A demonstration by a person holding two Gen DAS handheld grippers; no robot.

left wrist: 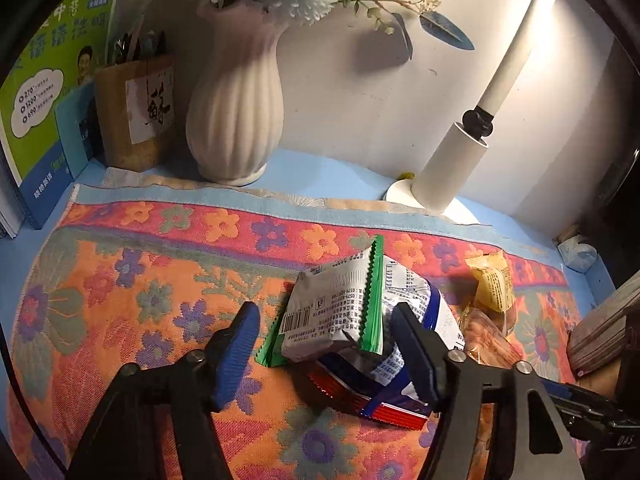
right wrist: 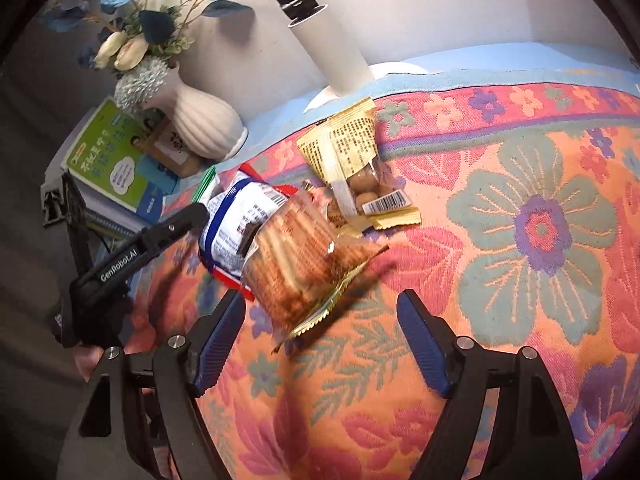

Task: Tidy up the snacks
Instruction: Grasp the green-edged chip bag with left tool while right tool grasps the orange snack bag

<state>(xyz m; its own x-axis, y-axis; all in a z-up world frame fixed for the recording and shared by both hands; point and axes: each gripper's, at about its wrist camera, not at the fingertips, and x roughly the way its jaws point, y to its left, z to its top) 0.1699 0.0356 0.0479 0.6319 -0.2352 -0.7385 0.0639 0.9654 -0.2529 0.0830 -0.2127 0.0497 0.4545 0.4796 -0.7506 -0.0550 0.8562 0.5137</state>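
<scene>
My left gripper (left wrist: 328, 344) stood open, its blue pads either side of a green-edged snack packet (left wrist: 332, 312) lying atop a blue-and-red snack bag (left wrist: 404, 344) on the floral cloth (left wrist: 120, 280). My right gripper (right wrist: 322, 344) was likewise open and empty, just short of a clear packet of brown biscuit sticks (right wrist: 300, 264). A yellow snack packet (right wrist: 352, 156) lay nearer the bench's rear edge, beside the white lamp (left wrist: 452, 168). A ribbed white vase (left wrist: 236, 112) stood at the rear left.

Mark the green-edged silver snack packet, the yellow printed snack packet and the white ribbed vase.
green-edged silver snack packet (left wrist: 320, 312), left wrist view, printed back.
yellow printed snack packet (right wrist: 344, 140), right wrist view, printed upper half.
white ribbed vase (left wrist: 234, 120), left wrist view, belly.
</scene>
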